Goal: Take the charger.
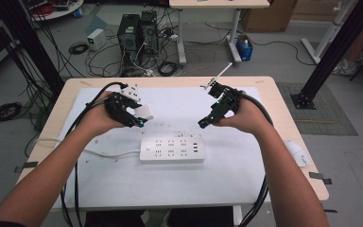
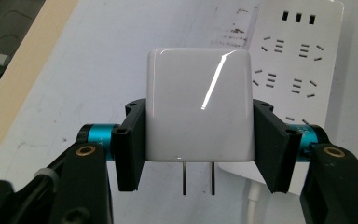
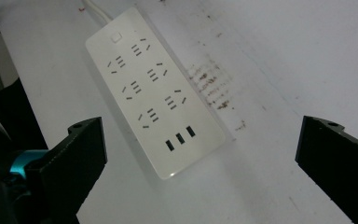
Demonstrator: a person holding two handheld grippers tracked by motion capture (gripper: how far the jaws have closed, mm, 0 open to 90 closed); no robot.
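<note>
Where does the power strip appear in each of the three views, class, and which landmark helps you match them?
High view: the power strip lies at table centre, below both hands.
Left gripper view: upper right, partly behind the held plug.
Right gripper view: upper left of centre, lying diagonally between the open jaws.
Shared landmark: its row of three USB ports.
</note>
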